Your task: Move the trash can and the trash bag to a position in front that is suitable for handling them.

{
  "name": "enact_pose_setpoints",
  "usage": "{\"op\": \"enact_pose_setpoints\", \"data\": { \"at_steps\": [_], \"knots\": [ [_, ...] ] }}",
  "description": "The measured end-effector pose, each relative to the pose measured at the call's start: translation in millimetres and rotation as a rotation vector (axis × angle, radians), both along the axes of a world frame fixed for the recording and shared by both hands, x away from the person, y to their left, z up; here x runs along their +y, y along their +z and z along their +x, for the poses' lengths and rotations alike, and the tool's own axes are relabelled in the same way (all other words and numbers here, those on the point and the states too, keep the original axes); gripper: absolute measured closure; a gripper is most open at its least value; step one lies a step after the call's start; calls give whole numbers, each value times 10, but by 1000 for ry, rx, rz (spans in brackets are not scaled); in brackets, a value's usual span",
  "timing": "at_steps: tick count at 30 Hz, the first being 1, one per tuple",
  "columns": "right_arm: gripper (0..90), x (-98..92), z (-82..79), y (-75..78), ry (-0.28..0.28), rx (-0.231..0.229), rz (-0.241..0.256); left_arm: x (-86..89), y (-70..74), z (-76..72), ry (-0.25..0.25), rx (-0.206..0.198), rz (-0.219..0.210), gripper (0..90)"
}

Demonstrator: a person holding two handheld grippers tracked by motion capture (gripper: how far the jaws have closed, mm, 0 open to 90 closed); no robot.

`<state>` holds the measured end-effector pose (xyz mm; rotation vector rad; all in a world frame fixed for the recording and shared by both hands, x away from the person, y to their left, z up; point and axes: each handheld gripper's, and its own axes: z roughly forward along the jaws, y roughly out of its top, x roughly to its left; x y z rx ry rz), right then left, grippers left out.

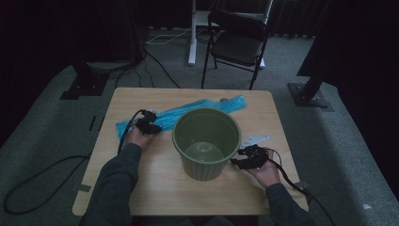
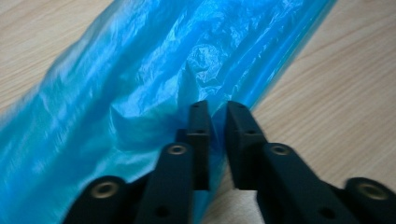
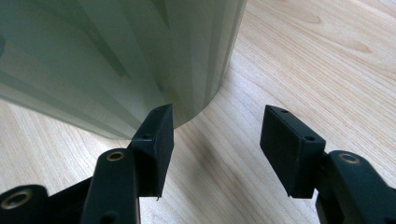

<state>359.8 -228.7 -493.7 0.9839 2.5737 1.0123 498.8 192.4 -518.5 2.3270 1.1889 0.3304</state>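
Note:
A green ribbed bin [image 1: 202, 169] stands upright and hollow in the middle of the wooden table [image 1: 155, 188]. Behind it and to its left lies a long blue plastic bag [image 1: 197, 107], crumpled flat. My left gripper [image 1: 149, 123] sits at the bag's left part. In the left gripper view its jaws [image 2: 218, 109] are pinched together on the edge of the blue bag [image 2: 140, 70]. My right gripper [image 1: 240, 162] rests low by the bin's right side. It is open [image 3: 218, 114], its left jaw close against the bin wall [image 3: 116, 56], with bare wood between the jaws.
A white paper slip [image 1: 255, 140] lies on the table right of the bin. Beyond the table stand a black folding chair [image 1: 237, 40] and a white stand leg [image 1: 192, 33]. Cables [image 1: 33, 181] trail over the grey carpet at left.

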Motion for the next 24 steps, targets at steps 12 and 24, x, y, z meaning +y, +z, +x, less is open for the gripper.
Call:
{"op": "enact_pose_setpoints", "data": {
  "at_steps": [12,24],
  "knots": [
    [438,-17,-4,-12,-2,4,-4,65,-54,-232,-7,-24,-78,892],
    [439,2,-10,-14,5,10,-6,37,-23,-562,-99,-15,-22,887]
  ]
}}
